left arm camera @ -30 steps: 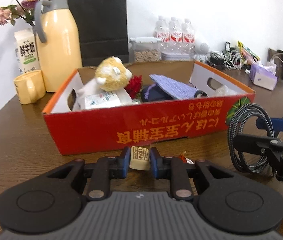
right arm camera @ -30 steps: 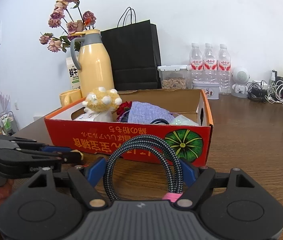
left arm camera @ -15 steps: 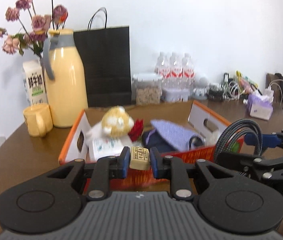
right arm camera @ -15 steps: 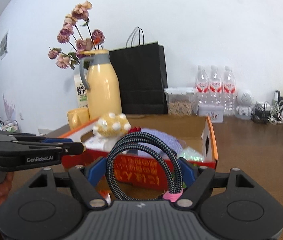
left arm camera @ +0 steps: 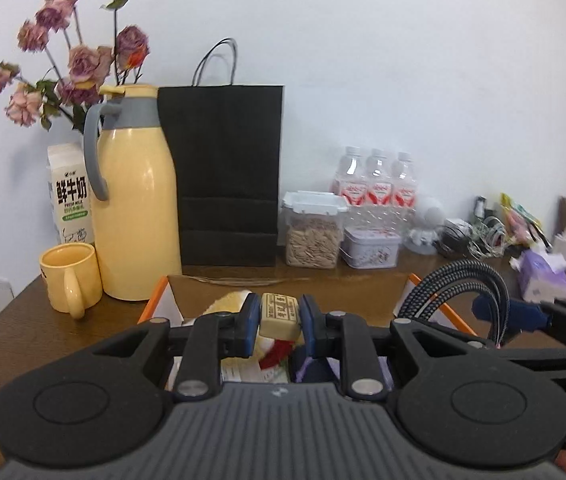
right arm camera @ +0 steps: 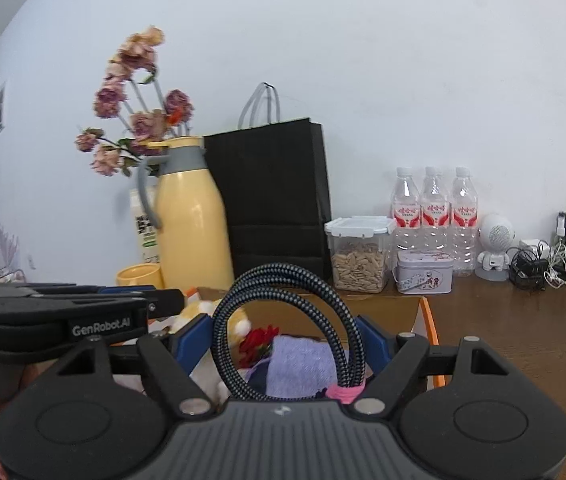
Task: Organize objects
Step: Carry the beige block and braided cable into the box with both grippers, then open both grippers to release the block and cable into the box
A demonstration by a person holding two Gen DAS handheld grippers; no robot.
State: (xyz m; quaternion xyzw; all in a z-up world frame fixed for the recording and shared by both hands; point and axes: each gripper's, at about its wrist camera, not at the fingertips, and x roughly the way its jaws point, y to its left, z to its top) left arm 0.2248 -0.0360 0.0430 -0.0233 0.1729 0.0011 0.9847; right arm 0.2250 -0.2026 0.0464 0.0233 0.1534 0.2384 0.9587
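My left gripper (left arm camera: 279,312) is shut on a small beige bar (left arm camera: 280,319) and hangs above the open cardboard box (left arm camera: 283,289) with the orange rim. Its tip also shows at the left of the right wrist view, left gripper (right arm camera: 171,300). My right gripper (right arm camera: 283,342) is shut on a coiled black-and-grey braided cable (right arm camera: 295,274), whose loop stands up between the blue pads (right arm camera: 193,338). It too is over the box (right arm camera: 429,326). Inside lie a yellow plush (right arm camera: 203,310), a red flower (right arm camera: 257,342) and a purple cloth (right arm camera: 299,364). The cable (left arm camera: 453,286) shows right of my left gripper.
Behind the box stand a yellow thermos (left arm camera: 135,208), a yellow mug (left arm camera: 69,276), a milk carton (left arm camera: 69,196), a black paper bag (left arm camera: 227,176), a seed jar (left arm camera: 315,236), a tin (left arm camera: 369,246) and three water bottles (left arm camera: 377,188). Tissues (left arm camera: 543,280) and tangled chargers (right arm camera: 547,260) lie right.
Both grippers have risen and come forward from in front of the box to above it, each keeping its load. The box's red front has dropped out of sight.
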